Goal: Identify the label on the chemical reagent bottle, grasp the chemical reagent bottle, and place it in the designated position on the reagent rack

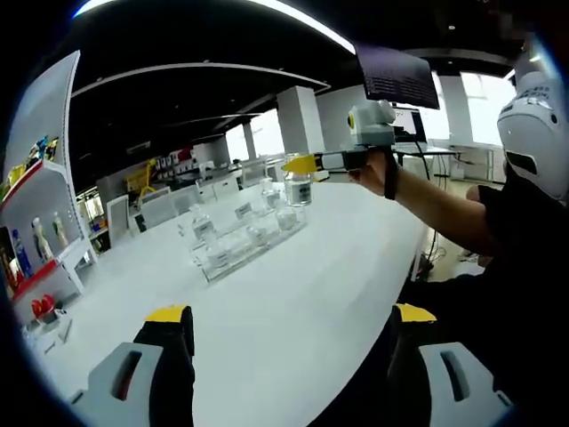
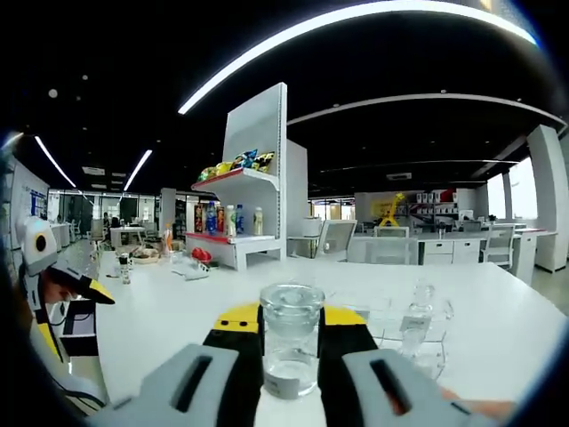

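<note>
A clear glass reagent bottle (image 2: 290,349) with a round stopper and a white label stands upright between the jaws of my right gripper (image 2: 290,329), which is shut on it. In the left gripper view the same bottle (image 1: 298,185) hangs above the far end of the clear acrylic reagent rack (image 1: 244,242), held by the right gripper (image 1: 307,165) in a person's hand. The rack holds several similar bottles. From the right gripper view the rack (image 2: 411,331) lies just right of the held bottle. My left gripper (image 1: 289,322) is open low over the white table with nothing between its jaws.
The long white table (image 1: 293,311) runs away from me. A white shelf unit with coloured bottles (image 2: 233,219) stands at its end, with small items on the tabletop near it. The person sits at the table's right edge (image 1: 498,231). Desks and chairs fill the background.
</note>
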Available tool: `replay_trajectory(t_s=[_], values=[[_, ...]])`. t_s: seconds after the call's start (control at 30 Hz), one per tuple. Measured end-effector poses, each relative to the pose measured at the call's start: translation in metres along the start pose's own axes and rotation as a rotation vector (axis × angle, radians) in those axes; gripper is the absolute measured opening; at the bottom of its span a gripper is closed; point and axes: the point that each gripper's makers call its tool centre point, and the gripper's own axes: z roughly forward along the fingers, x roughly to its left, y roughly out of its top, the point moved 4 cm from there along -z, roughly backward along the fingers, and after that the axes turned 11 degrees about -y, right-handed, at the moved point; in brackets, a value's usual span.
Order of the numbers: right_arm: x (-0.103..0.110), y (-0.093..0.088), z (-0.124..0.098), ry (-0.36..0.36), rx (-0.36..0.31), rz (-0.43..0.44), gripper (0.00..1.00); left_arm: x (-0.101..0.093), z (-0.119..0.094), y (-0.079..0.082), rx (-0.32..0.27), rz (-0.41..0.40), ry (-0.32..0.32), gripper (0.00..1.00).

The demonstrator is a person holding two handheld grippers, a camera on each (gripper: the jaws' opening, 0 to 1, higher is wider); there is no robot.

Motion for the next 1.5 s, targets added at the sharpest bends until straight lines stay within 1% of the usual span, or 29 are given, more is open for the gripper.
replay_trajectory(t_s=[0.1, 0.3, 0.5, 0.7, 0.93, 1.27, 1.33, 1.43, 1.5], values=[[-0.008, 0.011, 0.004, 0.000, -0.005, 0.019, 0.19, 0.000, -0.001, 0.000, 0.001, 0.004, 0.003, 0.91], [-0.016, 0.027, 0.011, 0.002, -0.014, 0.050, 0.19, 0.002, -0.002, 0.000, 0.007, 0.004, 0.006, 0.91], [-0.015, 0.040, 0.022, 0.008, -0.017, 0.028, 0.19, 0.001, -0.001, 0.001, 0.011, 0.010, 0.003, 0.91], [-0.011, 0.051, 0.039, 0.026, -0.018, 0.018, 0.19, 0.001, -0.001, 0.003, 0.007, 0.011, 0.006, 0.91], [-0.010, 0.059, 0.048, 0.034, -0.027, 0.022, 0.19, 0.003, 0.000, 0.001, 0.012, 0.007, 0.003, 0.90], [-0.008, 0.072, 0.072, 0.037, -0.016, 0.002, 0.19, 0.000, 0.001, 0.000, 0.007, 0.008, -0.005, 0.90], [-0.008, 0.074, 0.073, 0.036, -0.015, -0.004, 0.19, 0.000, 0.001, 0.000, 0.012, 0.005, -0.006, 0.90], [-0.008, 0.077, 0.071, 0.037, -0.031, -0.023, 0.19, -0.001, 0.002, 0.001, 0.007, 0.009, -0.013, 0.90], [-0.010, 0.076, 0.074, 0.038, -0.031, -0.015, 0.19, -0.003, 0.003, 0.003, 0.002, 0.008, -0.021, 0.90]])
